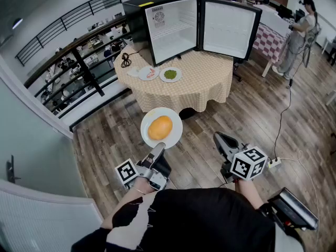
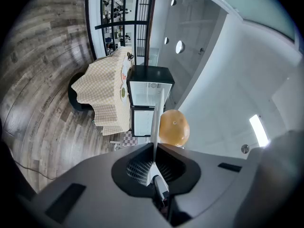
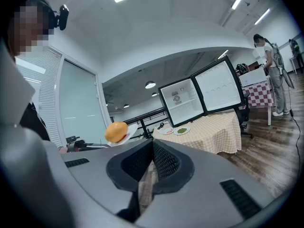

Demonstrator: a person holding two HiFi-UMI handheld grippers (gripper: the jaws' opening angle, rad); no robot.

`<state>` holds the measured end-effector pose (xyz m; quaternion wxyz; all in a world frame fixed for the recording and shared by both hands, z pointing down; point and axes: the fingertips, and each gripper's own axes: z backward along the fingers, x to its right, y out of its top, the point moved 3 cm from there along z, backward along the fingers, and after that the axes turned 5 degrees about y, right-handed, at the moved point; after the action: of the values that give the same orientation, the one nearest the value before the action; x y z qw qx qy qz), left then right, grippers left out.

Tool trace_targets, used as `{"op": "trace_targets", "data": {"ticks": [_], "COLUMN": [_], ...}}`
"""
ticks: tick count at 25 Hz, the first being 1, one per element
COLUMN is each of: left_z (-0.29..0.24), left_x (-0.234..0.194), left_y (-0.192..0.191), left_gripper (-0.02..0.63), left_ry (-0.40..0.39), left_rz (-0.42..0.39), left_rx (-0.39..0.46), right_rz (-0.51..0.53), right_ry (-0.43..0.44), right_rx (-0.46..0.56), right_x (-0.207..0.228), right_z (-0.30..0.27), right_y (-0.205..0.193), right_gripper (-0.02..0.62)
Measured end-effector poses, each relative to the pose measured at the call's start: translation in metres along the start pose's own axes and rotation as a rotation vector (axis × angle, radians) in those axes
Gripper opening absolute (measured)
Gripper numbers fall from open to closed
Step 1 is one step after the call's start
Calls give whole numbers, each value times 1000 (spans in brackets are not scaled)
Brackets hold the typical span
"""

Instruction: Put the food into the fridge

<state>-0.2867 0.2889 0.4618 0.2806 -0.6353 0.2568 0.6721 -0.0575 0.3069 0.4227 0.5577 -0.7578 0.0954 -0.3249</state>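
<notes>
Lower left of centre I held my left gripper (image 1: pixel 159 148), jaws clamped on the rim of a white plate (image 1: pixel 176 121) carrying an orange bun (image 1: pixel 160 127), upper centre the fridge (image 1: pixel 170 30) stood open on the checked table (image 1: pixel 199 85), its yellow sticker (image 1: pixel 146 4) too small to read, lower right my right gripper (image 1: pixel 219 138) was closed on nothing

Your head camera looks steeply down toward the fridge (image 1: pixel 170 30); both gripper cameras, well back, face it too.

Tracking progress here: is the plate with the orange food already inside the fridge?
No, the left gripper holds that plate over the floor, well short of the open fridge on the table.
</notes>
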Motion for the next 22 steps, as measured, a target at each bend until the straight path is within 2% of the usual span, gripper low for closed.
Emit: {"op": "trace_targets", "data": {"ticks": [10,14,19,22], "left_z": [-9,-12,-19,-22], "left_x": [-4,-1,-1,1], "left_y": [-9,-6,-9,-9], "left_gripper": [20,20,20,20], "left_ry": [-1,-30,-83,-92], "left_rz": [16,9,-66,-70], "left_rx": [0,-11,-88,-102], "right_rz": [12,-15,-46,-77], "right_ry": [6,16,-4,-33], "right_rx": [-7,-5,-38,-55], "right_x": [5,5,29,36], "right_z": [8,11,26,31], "right_y": [0,-3,-23,-29], "right_gripper": [15,15,15,15]}}
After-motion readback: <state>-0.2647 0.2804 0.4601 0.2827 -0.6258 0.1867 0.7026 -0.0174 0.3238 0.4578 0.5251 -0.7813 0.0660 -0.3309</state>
